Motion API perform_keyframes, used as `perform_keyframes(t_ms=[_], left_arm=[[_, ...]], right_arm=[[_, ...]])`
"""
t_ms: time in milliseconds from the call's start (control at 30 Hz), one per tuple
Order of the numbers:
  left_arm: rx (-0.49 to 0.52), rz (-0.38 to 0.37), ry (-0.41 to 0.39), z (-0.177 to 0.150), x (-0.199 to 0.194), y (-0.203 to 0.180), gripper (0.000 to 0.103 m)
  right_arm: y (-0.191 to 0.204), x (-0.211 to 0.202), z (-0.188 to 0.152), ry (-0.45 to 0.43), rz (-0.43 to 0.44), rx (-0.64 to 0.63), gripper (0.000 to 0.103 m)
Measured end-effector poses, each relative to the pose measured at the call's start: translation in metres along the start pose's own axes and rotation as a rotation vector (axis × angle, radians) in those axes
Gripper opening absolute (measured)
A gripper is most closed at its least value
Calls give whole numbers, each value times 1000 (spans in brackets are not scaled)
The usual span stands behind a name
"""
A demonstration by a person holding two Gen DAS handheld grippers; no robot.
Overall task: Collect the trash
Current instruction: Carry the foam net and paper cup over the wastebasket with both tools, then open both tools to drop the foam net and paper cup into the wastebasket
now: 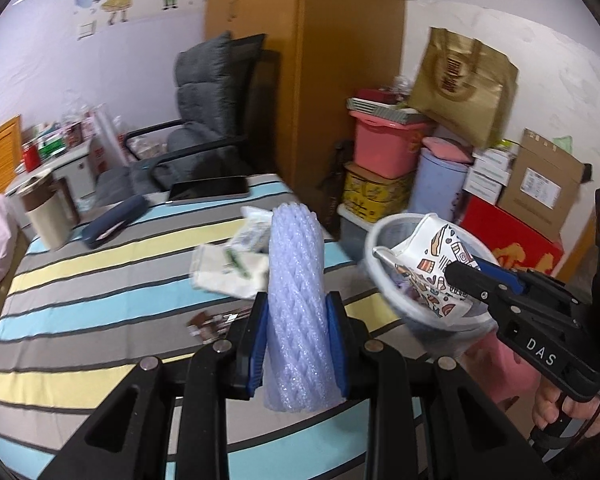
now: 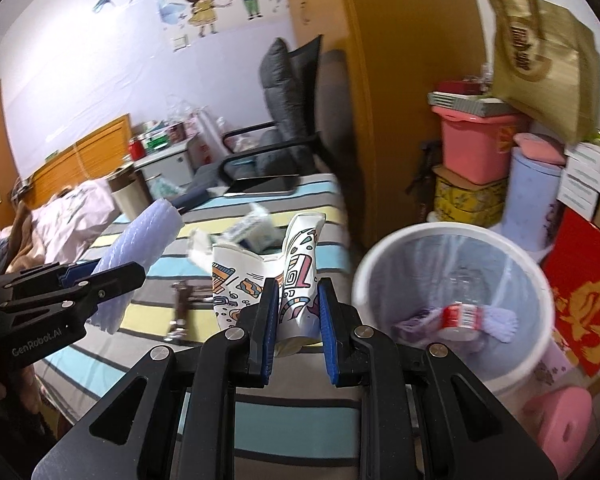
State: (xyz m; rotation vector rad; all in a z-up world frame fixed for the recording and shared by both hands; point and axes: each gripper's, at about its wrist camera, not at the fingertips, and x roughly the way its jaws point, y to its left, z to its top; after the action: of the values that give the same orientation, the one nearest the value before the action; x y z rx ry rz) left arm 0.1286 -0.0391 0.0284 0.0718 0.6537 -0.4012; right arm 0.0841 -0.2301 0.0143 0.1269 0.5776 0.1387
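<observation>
Foam netting (image 1: 296, 304) sits pinched in the left claw (image 1: 297, 334), while the right claw (image 2: 298, 320) clamps a crushed paper cup (image 2: 260, 280).

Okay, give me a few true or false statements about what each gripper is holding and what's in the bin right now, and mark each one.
1. The left gripper is shut on the foam sleeve. True.
2. The right gripper is open with nothing in it. False: it is shut on the crushed paper cup.
3. The trash bin already holds a bottle with a red label. True.
4. The tablet lies in the bin. False: it lies on the striped bed.
</observation>
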Motion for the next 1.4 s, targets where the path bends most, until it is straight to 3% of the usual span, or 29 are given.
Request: perform_keyframes(t_ms=[400, 633, 833, 1400], left_arm=[[120, -133, 11, 21, 31, -80, 29], [151, -172, 33, 27, 49, -109, 29], [147, -214, 76, 30, 72, -122, 29], [143, -206, 163, 28, 119, -136, 30]], right_arm=[[-67, -20, 2, -23, -146, 86, 22], [-92, -20, 1, -10, -198, 113, 22], [-114, -11, 3, 16, -234, 132, 22], [-143, 19, -2, 114, -281, 134, 22]])
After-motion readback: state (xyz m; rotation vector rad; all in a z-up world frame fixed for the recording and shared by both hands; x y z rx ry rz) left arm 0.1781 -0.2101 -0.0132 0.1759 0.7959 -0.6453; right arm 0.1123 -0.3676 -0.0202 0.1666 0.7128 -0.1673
